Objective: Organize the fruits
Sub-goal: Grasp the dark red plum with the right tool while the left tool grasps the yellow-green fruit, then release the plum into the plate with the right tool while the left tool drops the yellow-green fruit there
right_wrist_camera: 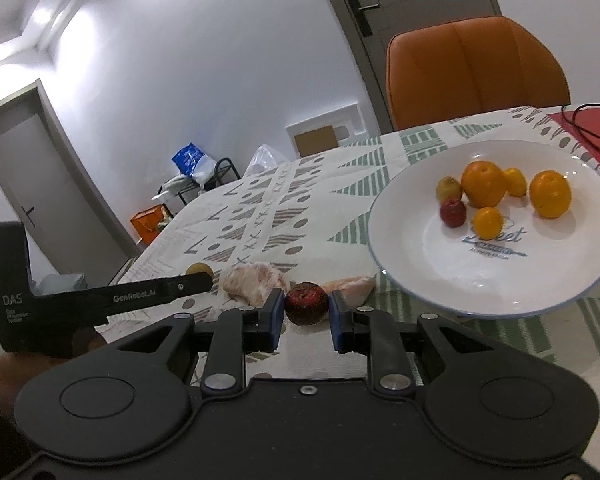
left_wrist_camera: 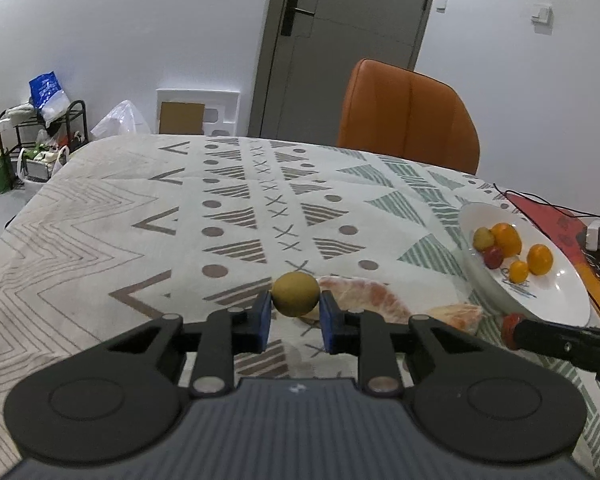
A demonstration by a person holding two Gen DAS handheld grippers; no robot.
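White plate (right_wrist_camera: pixel 500 280) holds perhaps six small fruits (right_wrist_camera: pixel 483 184)

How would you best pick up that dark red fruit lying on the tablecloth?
Grip the dark red fruit across its widest middle, coming in level from the near side. It is round, and the right gripper already has open jaws on either side of it.

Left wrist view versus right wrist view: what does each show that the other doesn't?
Only the left wrist view shows the left tongs closed around the yellow-green fruit.

Only the right wrist view shows the right tongs bracketing the dark red fruit, plus the plate's lettering.

Both show the white plate holding six small fruits, the pale peeled segments, the patterned tablecloth and the orange chair.
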